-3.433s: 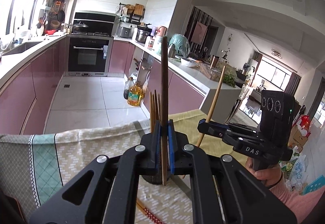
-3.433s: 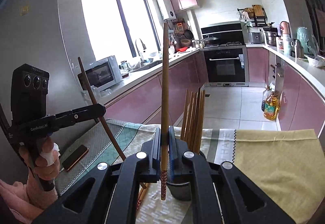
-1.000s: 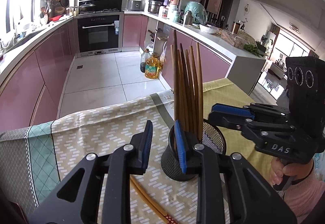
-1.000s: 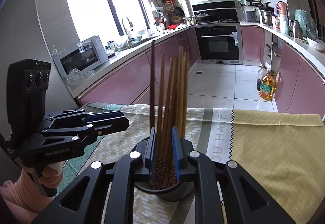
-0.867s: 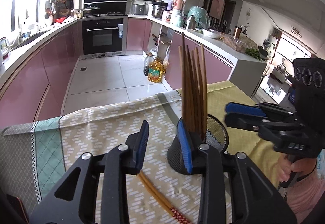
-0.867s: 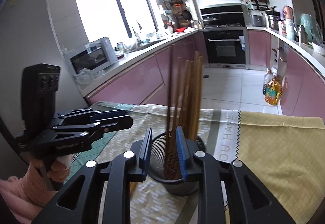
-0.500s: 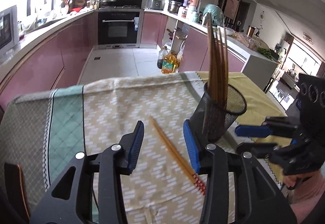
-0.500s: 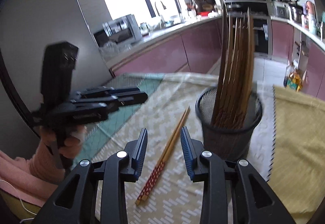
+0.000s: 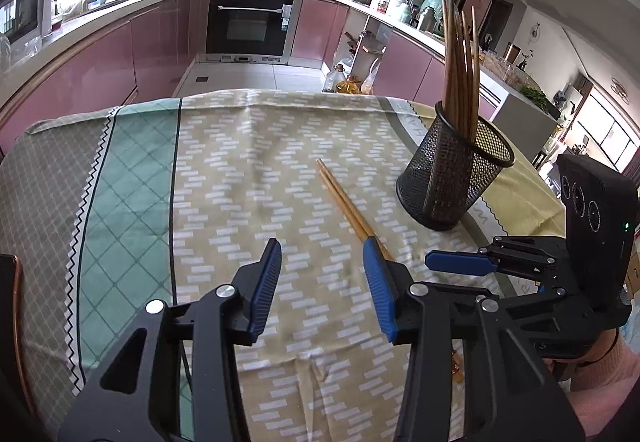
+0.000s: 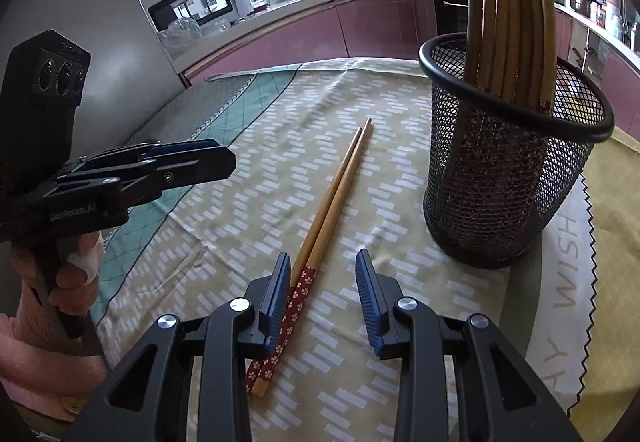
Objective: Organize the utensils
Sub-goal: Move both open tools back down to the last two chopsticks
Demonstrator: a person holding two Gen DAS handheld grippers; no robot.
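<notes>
A cloth [image 9: 248,177] covers the worktop. On it a pair of chopsticks [image 10: 332,201] lies side by side, touching, near the middle. Just to their right stands a mesh holder [image 10: 500,177], upright, with more chopsticks [image 10: 512,13] standing in it.

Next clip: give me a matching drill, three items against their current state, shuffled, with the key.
Items:
1. mesh holder
2. pair of chopsticks
3. right gripper

States:
A. lying flat on the tablecloth
B. open, holding nothing
C. upright, with chopsticks standing in it

Pairs: 1-C, 2-A, 3-B
</notes>
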